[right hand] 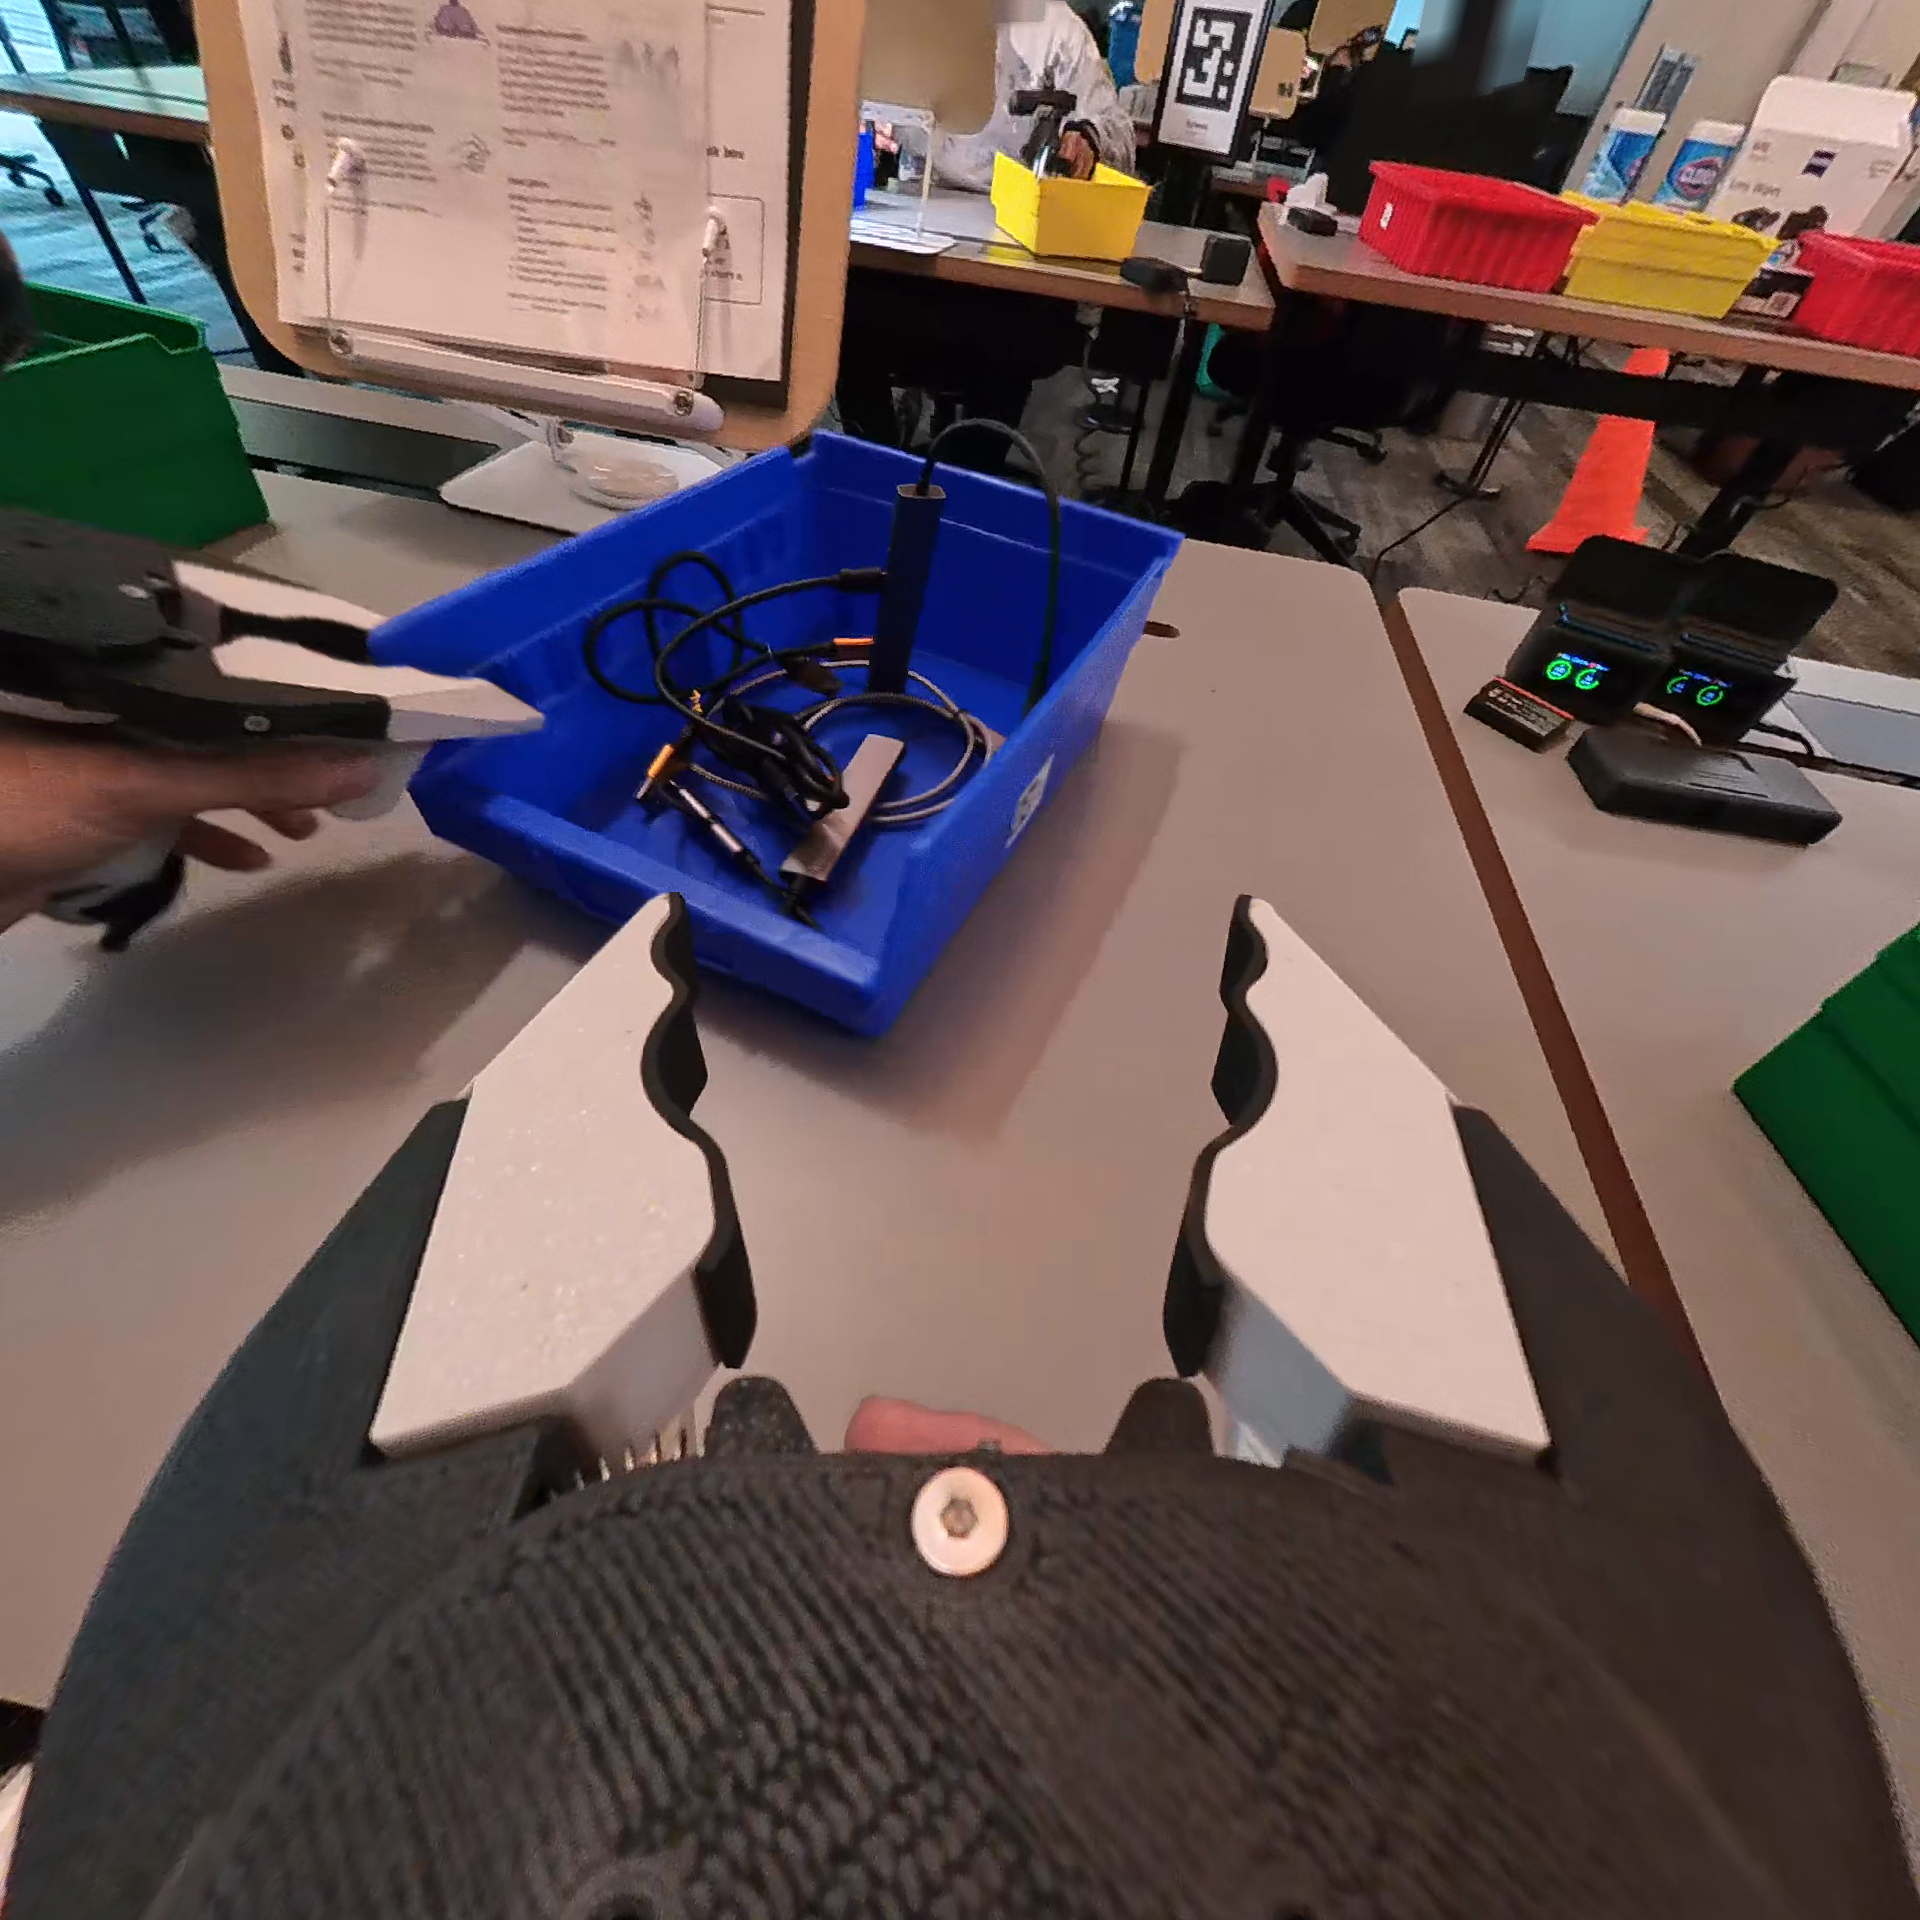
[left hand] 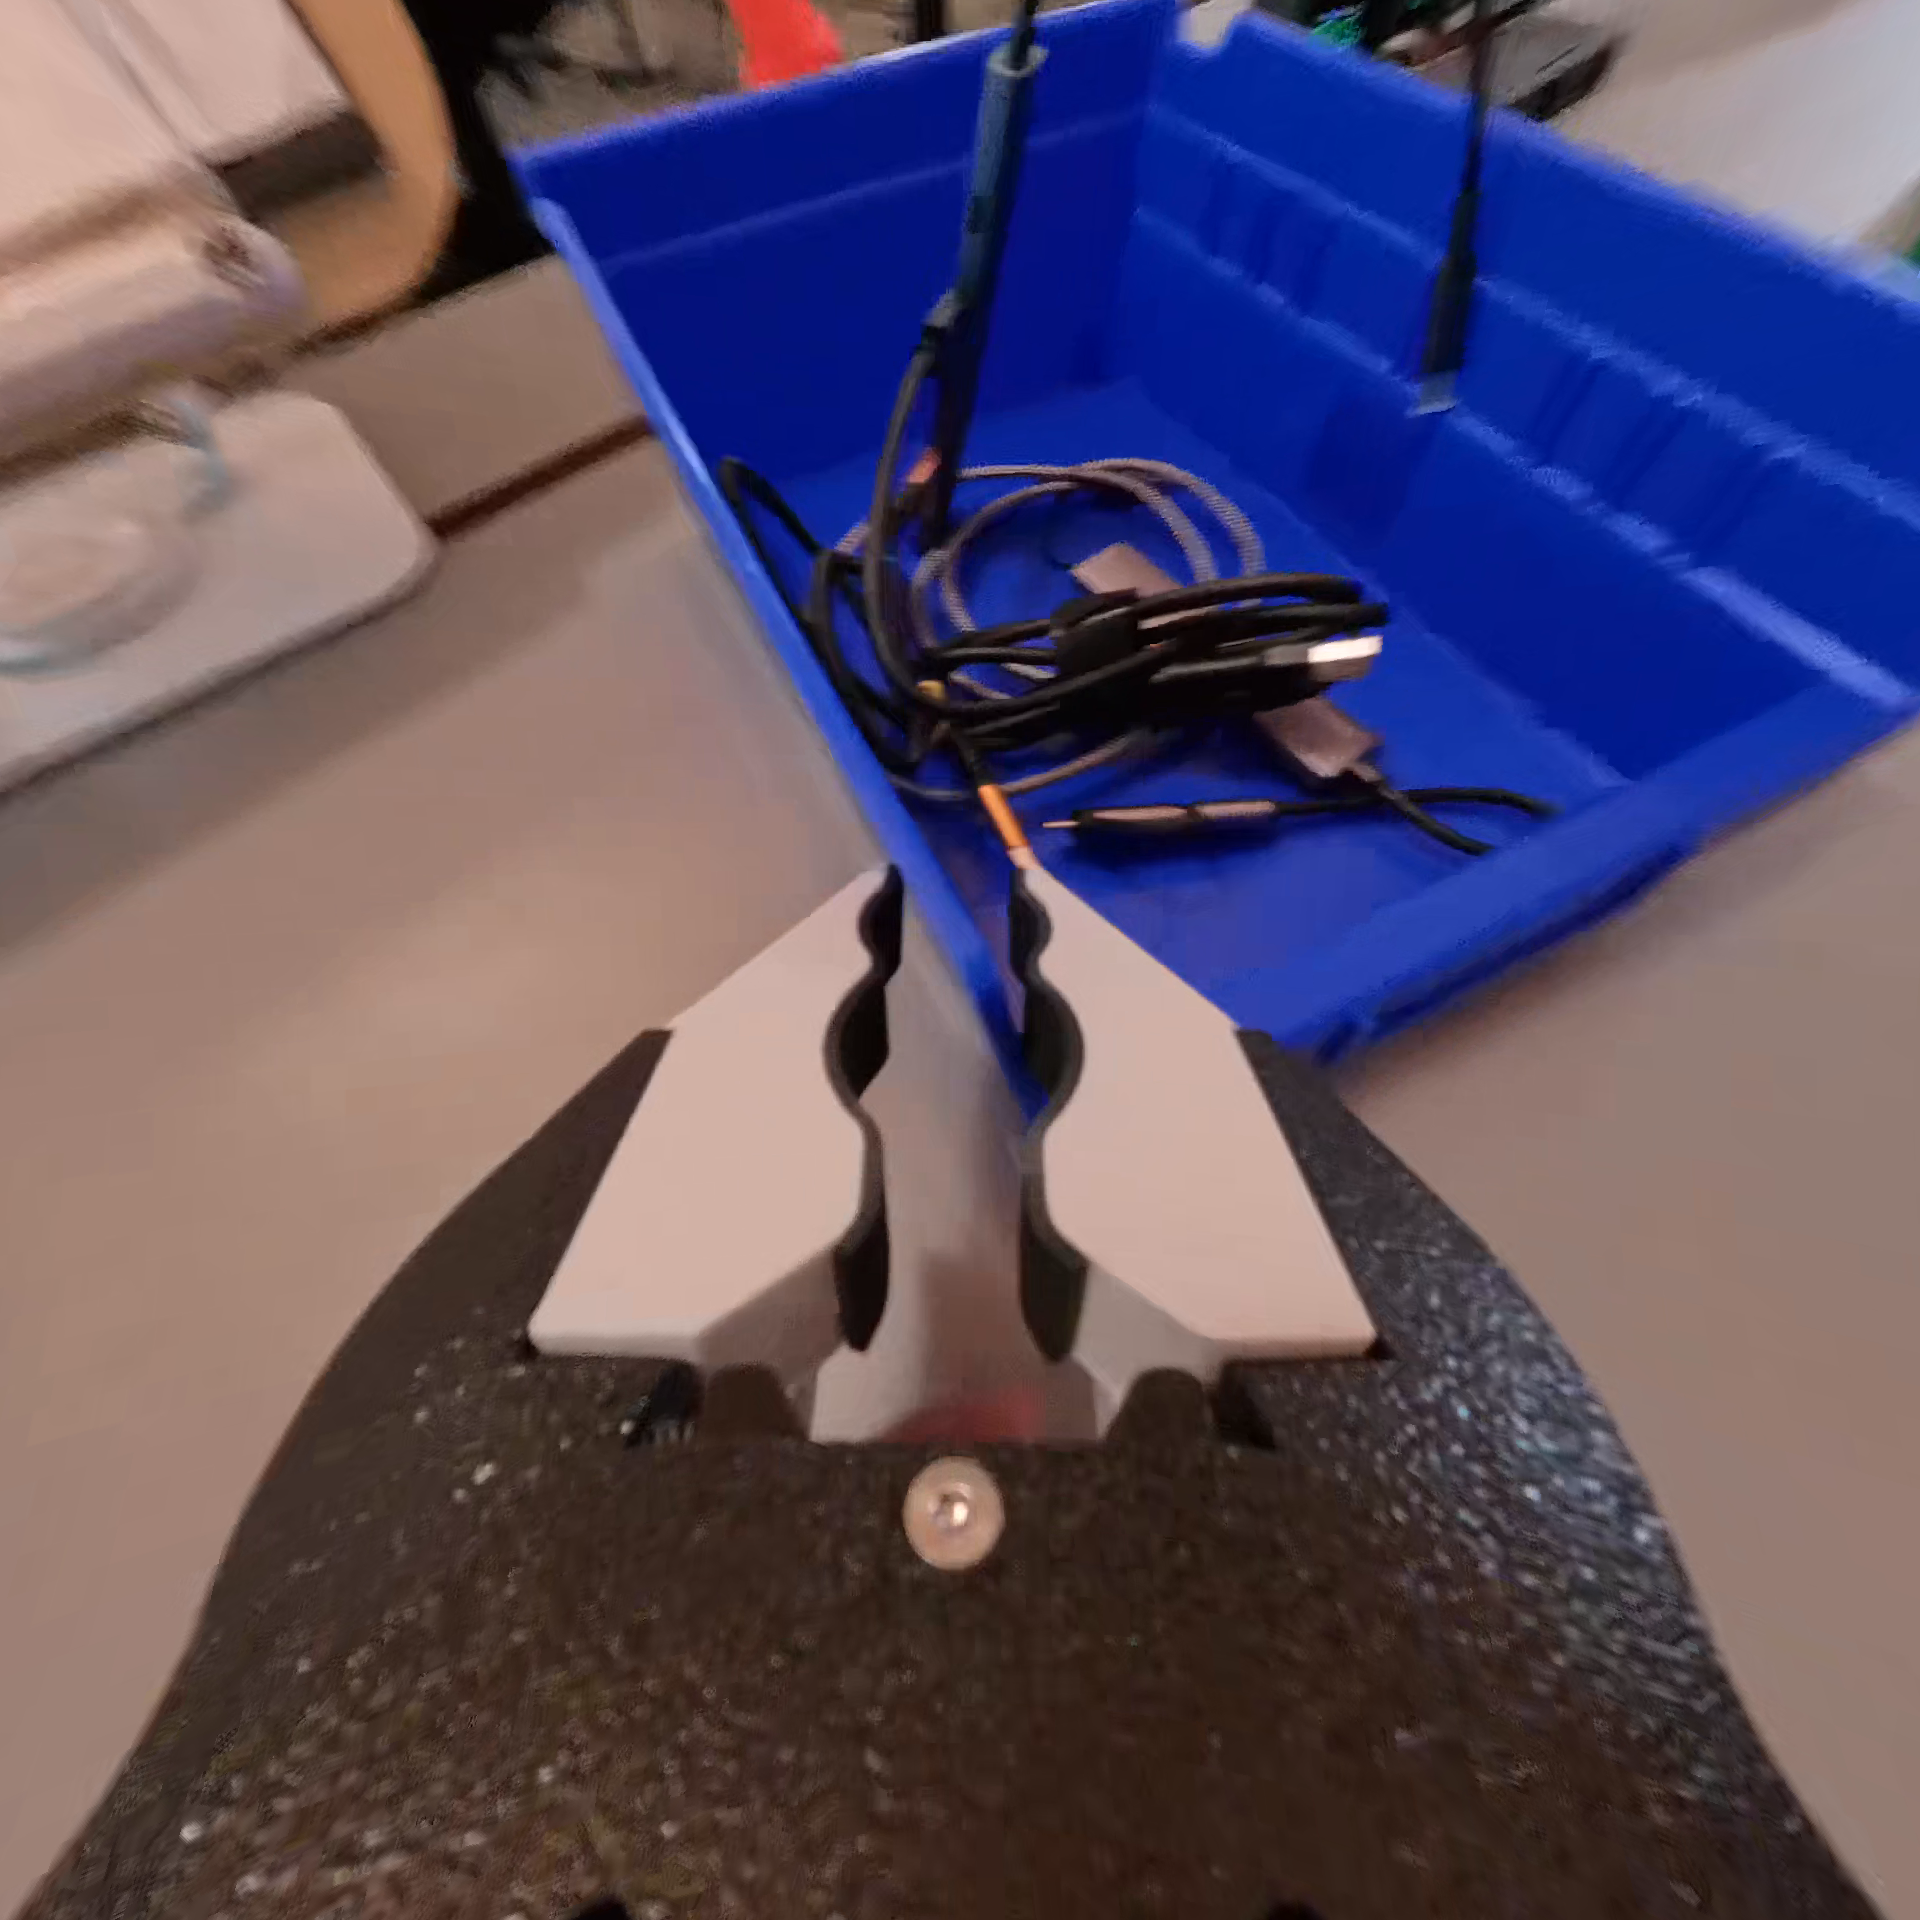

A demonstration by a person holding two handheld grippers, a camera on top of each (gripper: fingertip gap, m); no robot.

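A blue plastic bin [right hand: 935,925] sits on the grey table, its left side tilted up. It holds a tangle of black and braided cables [right hand: 790,748], a silver hub [right hand: 852,790] and an upright dark blue adapter [right hand: 904,582]. My left gripper [left hand: 951,883] is shut on the bin's left wall [left hand: 790,644], with one finger inside and one outside. It also shows in the right wrist view [right hand: 457,670], held by a hand. The cables [left hand: 1122,644] lie just beyond its tips. My right gripper [right hand: 956,914] is open and empty over the table, just short of the bin's near wall.
A stand with papers [right hand: 520,187] rises behind the bin on a white base [left hand: 208,582]. Green bins stand at the far left [right hand: 114,436] and right [right hand: 1849,1101]. Chargers with lit screens [right hand: 1662,675] sit on the adjoining table. Red and yellow bins and a person are farther back.
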